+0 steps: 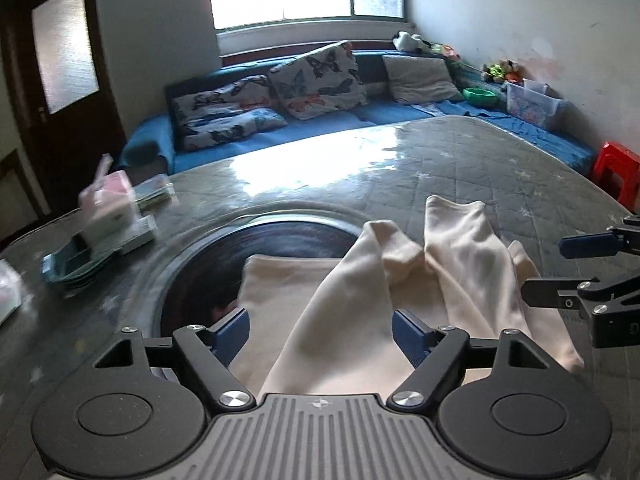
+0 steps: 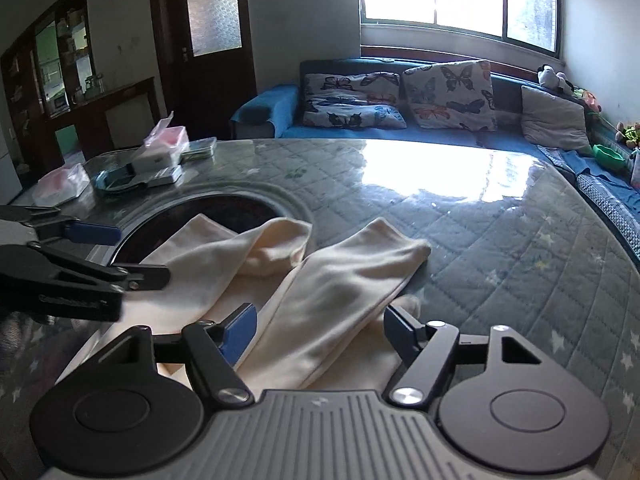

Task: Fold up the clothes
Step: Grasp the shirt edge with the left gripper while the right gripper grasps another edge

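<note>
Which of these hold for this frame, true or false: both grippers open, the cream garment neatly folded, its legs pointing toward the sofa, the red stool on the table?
1. Both the left gripper and the right gripper are open. True.
2. The cream garment is folded into a neat square. False: it lies spread out and rumpled, its two legs apart.
3. The garment's legs point toward the blue sofa. True.
4. The red stool stands on the quilted table. False: it stands beyond the table's edge, beside the sofa.
</note>
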A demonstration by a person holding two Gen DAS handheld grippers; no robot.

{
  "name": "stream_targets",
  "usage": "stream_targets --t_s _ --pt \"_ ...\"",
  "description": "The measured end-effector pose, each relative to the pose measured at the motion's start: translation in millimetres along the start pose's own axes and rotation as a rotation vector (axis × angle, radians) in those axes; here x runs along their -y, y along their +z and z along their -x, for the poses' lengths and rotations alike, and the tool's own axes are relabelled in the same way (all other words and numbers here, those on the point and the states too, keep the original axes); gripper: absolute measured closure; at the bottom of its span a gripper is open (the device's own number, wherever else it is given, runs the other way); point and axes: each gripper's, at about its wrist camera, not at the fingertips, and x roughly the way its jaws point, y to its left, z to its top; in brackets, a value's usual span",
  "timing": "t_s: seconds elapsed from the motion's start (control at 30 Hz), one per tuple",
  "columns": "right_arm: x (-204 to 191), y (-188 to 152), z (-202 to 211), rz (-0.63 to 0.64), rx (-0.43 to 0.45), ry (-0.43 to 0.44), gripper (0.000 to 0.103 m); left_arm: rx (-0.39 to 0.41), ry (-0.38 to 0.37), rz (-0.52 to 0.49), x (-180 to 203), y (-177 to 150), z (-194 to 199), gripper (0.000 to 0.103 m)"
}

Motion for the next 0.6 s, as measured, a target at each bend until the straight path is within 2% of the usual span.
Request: stream_targets --t_s 0.17,0.37,0.43,0.47,0.5,0.53,0.6 --pt "9.1 12.3 -17.8 0.018 -0.012 -0.002 0.032 -0.026 -0.016 -0.048 9.7 13.7 -32.6 0.018" --pt "22.4 26.9 -40.8 0.012 -0.024 -0.005 0.037 -0.068 -0.008 -0.064 9.7 19.4 -64.8 0.021" --pt "27.2 32.0 -50.7 0.007 -0.033 -0.002 0.038 -0.082 -0.028 -0.063 8.1 17.6 -71.4 0.028" --pt "28.4 35.1 -57.0 0.008 -0.039 -0.001 0.039 -0.092 -0.038 -0.061 6.7 16.3 -74.3 0.037" --pt "28.7 37.0 -60.8 0.01 -0.043 -0.001 0.039 -0.098 -0.052 -0.056 5.0 14.6 -76.3 0.051" --pt "29.6 39.2 -66.1 0.013 -0.046 0.0 0.041 -0.101 -0.071 -0.051 3.1 12.8 -77.6 0.053" --pt "30.7 44.1 -77.4 0.014 -0.051 0.006 0.042 -0.096 -0.095 -0.042 0.2 11.3 -75.5 0.071"
